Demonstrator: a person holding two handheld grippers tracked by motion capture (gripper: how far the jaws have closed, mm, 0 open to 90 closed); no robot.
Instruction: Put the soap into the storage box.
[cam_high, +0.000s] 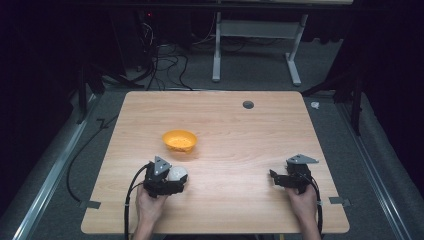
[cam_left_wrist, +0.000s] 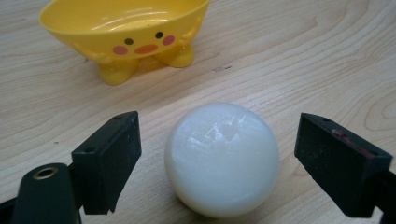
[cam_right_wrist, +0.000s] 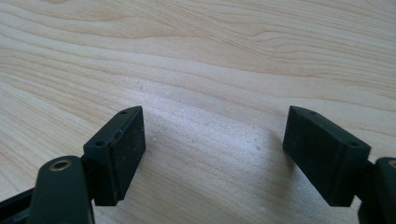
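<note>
A white ball (cam_left_wrist: 222, 158) rests on the wooden table (cam_high: 240, 140), between the jaws of my left gripper (cam_left_wrist: 217, 161), which is open with a gap on each side of the ball. From above, the ball (cam_high: 176, 174) pokes out just past my left gripper (cam_high: 172, 181) at the near left. A yellow duck-faced bowl (cam_left_wrist: 125, 32) stands on little feet just beyond the ball; it is the same bowl (cam_high: 180, 141) near the table's middle. My right gripper (cam_right_wrist: 215, 154) is open over bare wood, at the near right (cam_high: 280, 179).
A small dark round hole (cam_high: 248, 104) sits near the table's far edge. Beyond the table are a white desk frame (cam_high: 260, 45) and cables (cam_high: 160, 60) on the floor. A hand holds each gripper at the near edge.
</note>
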